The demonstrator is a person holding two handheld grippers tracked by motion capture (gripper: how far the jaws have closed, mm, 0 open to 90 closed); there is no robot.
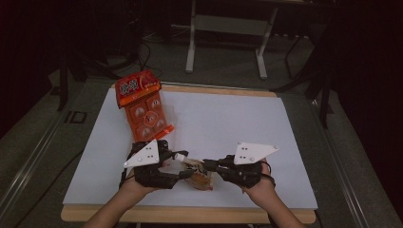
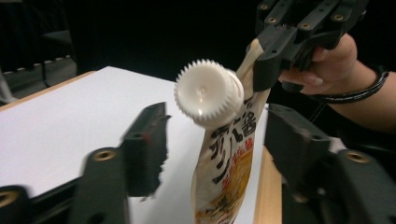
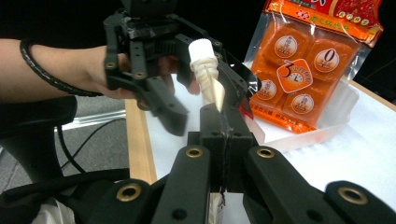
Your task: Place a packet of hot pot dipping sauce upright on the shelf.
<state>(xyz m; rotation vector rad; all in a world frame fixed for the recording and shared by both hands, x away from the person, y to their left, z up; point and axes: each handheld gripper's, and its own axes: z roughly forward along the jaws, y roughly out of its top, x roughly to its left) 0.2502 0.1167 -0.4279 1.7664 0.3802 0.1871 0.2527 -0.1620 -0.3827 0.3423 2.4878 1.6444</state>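
A spouted pouch (image 1: 198,175) with a white ribbed cap (image 2: 208,91) and orange print hangs between both hands, just above the table's near edge. My right gripper (image 3: 223,126) is shut on the pouch's flat top edge below the spout; it is seen from the left gripper view as the right gripper (image 2: 275,51) pinching that edge. My left gripper (image 2: 219,123) stands with one jaw on each side of the cap, with a gap showing on both sides. In the high view the left gripper (image 1: 185,164) and the right gripper (image 1: 206,165) meet nose to nose.
An orange multipack of cups (image 1: 142,107) leans in a clear plastic tray (image 3: 327,123) at the back left of the white sheet (image 1: 237,123). The wooden table edge (image 1: 190,214) runs close under both hands. Metal stand legs (image 1: 190,52) stand on the floor beyond.
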